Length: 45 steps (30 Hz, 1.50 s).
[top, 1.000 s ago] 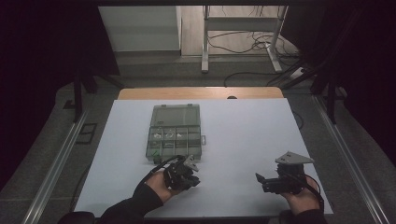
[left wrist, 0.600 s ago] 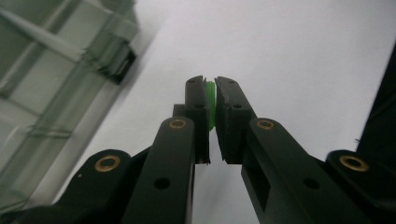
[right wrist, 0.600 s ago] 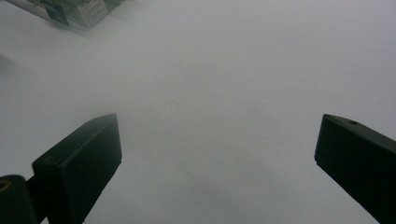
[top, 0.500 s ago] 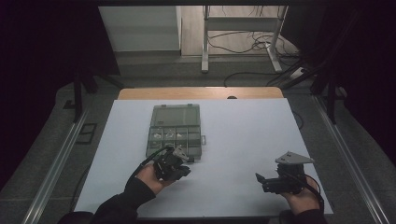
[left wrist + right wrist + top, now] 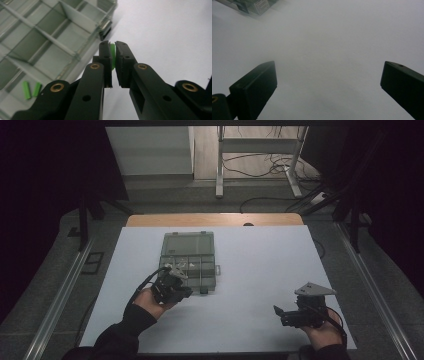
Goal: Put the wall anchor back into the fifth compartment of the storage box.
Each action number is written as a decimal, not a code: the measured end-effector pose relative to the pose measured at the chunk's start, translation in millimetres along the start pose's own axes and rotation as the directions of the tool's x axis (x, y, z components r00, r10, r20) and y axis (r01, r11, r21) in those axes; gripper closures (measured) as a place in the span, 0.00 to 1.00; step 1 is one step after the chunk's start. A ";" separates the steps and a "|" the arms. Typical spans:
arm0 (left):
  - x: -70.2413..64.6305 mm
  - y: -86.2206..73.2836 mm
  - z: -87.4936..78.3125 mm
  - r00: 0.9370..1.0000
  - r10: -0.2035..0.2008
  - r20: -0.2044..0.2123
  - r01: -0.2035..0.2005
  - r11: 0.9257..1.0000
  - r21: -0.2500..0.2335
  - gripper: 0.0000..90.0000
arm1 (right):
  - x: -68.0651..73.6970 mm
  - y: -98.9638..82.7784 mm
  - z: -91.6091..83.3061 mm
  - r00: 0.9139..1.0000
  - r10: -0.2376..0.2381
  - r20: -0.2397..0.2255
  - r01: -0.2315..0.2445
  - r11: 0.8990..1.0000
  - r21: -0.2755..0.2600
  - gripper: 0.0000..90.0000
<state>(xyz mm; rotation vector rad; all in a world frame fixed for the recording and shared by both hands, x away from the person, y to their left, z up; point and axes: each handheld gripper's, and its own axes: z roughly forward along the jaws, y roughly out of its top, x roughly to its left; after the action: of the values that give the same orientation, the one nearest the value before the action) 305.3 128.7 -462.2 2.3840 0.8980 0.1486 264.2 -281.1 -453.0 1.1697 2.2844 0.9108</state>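
Between the jaws of the left gripper (image 5: 113,53) sits a small green plug (image 5: 113,55) – pinched tight, pads pressing on both sides. Just past the tips and off to their left is the corner of the clear plastic box (image 5: 75,53), with its dark latch (image 5: 105,32) right ahead of the jaws. Further left in that box, two more green plugs (image 5: 30,89) lie side by side in one compartment. From above, the left gripper (image 5: 172,285) hovers at the box's (image 5: 190,251) near edge. The right gripper (image 5: 300,312) is well apart on the white table (image 5: 260,270) – jaws wide, nothing in them.
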 end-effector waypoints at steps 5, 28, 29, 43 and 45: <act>9.5 -2.8 -4.2 0.999 -0.027 -0.023 0.027 1.000 -0.010 0.94 | -0.1 -0.1 0.0 1.000 0.000 0.000 0.000 1.000 0.000 0.01; 51.5 -20.4 -23.5 0.981 -0.167 -0.102 0.159 0.984 -0.086 0.94 | 0.8 0.0 0.3 1.000 -0.006 0.000 0.006 1.000 0.003 0.01; 54.3 -21.7 -23.0 0.978 -0.178 -0.106 0.169 0.982 -0.090 0.94 | 0.8 0.0 0.3 1.000 -0.006 0.000 0.006 1.000 0.004 0.01; 71.9 -35.2 -14.8 0.962 -0.238 -0.133 0.228 0.970 -0.083 0.74 | 0.8 -0.8 -1.1 1.000 -0.002 0.004 0.002 1.000 -0.002 0.02; 70.4 -38.7 -20.0 0.965 -0.230 -0.128 0.219 0.971 -0.091 0.66 | 0.8 -0.8 -1.3 1.000 -0.005 0.005 0.005 1.000 -0.003 0.02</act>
<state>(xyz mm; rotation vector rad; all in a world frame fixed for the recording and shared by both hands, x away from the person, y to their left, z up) 331.3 206.4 -474.1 2.2036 1.1990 0.2561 262.5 -281.2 -452.7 1.1637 2.2799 0.9081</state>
